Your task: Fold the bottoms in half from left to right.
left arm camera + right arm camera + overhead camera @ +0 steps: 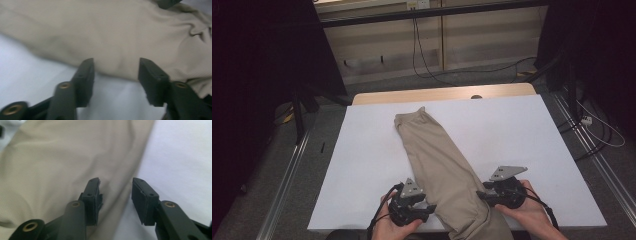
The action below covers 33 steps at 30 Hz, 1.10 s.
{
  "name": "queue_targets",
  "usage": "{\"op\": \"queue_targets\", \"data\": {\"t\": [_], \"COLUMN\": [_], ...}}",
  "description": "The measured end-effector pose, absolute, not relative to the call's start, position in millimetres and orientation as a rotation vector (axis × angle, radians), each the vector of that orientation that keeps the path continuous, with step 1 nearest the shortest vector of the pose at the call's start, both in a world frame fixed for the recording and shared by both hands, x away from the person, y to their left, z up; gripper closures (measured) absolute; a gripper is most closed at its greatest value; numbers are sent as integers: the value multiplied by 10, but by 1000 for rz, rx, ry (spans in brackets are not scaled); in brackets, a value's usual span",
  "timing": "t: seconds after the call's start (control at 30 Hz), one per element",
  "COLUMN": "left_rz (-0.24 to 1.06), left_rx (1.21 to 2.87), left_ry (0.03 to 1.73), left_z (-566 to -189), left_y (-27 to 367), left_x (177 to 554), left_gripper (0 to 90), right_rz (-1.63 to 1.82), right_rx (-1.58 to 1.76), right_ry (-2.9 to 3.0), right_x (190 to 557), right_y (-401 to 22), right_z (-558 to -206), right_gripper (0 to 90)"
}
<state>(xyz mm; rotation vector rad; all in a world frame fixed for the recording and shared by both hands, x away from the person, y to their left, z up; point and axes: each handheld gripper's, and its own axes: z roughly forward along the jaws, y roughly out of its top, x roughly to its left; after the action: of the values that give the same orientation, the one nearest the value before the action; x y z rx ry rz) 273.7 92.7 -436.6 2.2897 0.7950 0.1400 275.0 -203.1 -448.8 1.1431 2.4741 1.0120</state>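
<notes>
Flanking: left gripper (pixel 424 206) and right gripper (pixel 484 194) sit either side of the beige trousers (pixel 437 160) at the table's (pixel 362 165) near edge.
Trousers: folded lengthwise, running diagonally from far-centre to the near edge.
Left jaws: parted, at the cloth's edge, gripping nothing.
Right jaws: parted, straddling the opposite edge, unclamped.
Why: probably poised to pinch both edges together.

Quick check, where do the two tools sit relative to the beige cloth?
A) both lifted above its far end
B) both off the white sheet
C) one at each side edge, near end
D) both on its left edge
C: in the high view the left tool and right tool flank the cloth at its near end, jaws open at its edges.
</notes>
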Motion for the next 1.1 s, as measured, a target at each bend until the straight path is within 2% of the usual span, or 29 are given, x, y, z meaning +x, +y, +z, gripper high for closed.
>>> {"op": "queue_targets", "data": {"t": [0.07,0.1,0.13,0.17,0.2,0.23,0.27,0.33,0.53,1.0,1.07,1.1], "left_rz": [155,182,181,163,128,86,91,86,-10,-122,-113,-79], "left_rx": [2323,2342,2337,2345,2347,2336,2342,2361,2356,2342,2323,2318], "left_ry": [776,765,755,740,724,703,697,687,654,600,604,618], "left_z": [-4414,-4405,-4406,-4394,-4384,-4392,-4390,-4373,-4360,-4354,-4338,-4323], "left_y": [858,840,834,842,849,848,841,829,888,1021,1038,1036], "left_x": [2733,2714,2705,2706,2702,2696,2682,2683,2655,2457,2462,2461], "left_gripper": [421,420,440,486,584,758,834,872,887,885,872,846], "right_rz": [1005,1015,1033,1063,1061,1052,1048,1069,1099,1130,1134,1141], "right_rx": [1138,1158,1179,1210,1200,1202,1213,1248,1310,1281,1271,1270], "right_ry": [2481,2483,2485,2491,2492,2496,2497,2499,2511,2581,2582,2580], "right_x": [2752,2757,2765,2766,2760,2756,2751,2739,2585,2133,2142,2164], "right_y": [-2018,-2032,-2055,-2069,-2069,-2066,-2066,-2106,-2251,-2205,-2198,-2196], "right_z": [-4485,-4484,-4484,-4492,-4490,-4481,-4475,-4472,-4449,-4429,-4431,-4433], "right_gripper": [659,746,890,892,895,897,898,900,900,900,878,826]}}
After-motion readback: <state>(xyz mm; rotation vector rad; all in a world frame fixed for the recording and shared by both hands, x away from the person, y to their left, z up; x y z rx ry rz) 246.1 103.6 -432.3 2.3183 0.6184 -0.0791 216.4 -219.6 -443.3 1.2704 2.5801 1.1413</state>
